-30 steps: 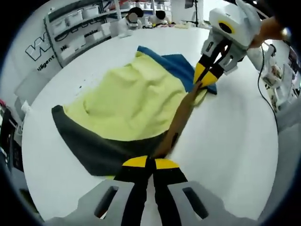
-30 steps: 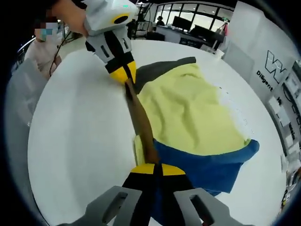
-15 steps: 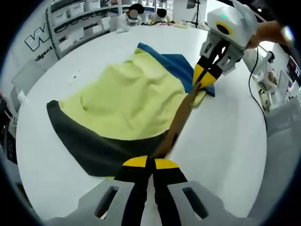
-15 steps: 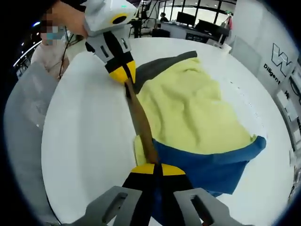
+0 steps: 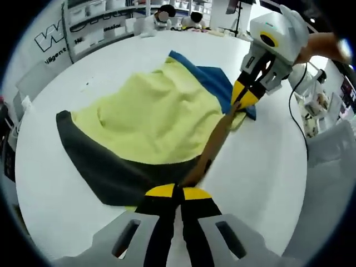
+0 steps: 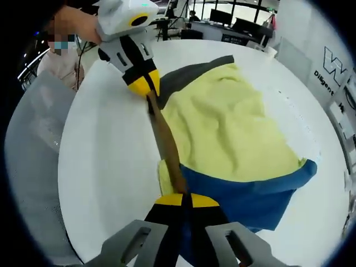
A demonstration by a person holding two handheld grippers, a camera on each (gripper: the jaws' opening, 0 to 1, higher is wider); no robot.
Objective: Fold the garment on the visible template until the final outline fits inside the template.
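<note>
Best to keep the brown edge (image 5: 216,138) taut between the two holds and to carry both ends at one height across the yellow cloth – a slack line would let the fold wander and leave a crooked side. Worth lowering the edge flat before letting go, and checking that the outline does not spill wider than wanted; no template mark can be made out on the white table (image 5: 267,167), so hard to judge the fit. The garment (image 5: 150,114) lying spread near the middle of the table, yellow in the centre, with a dark grey band (image 5: 105,167) at the left gripper's end and a blue part (image 6: 250,197) at the right gripper's end. The left gripper (image 5: 177,192) closed tight on one end of the brown edge, at the grey band, jaws pressed together with the cloth between them. The right gripper (image 6: 181,196) likewise pinched shut on the other end, just beside the blue part. Each seen from the other's camera, pointing steeply down at the cloth – a hand (image 5: 325,44) behind the right one, another hand (image 6: 72,25) behind the left one, both held above the table and well apart along the edge.
</note>
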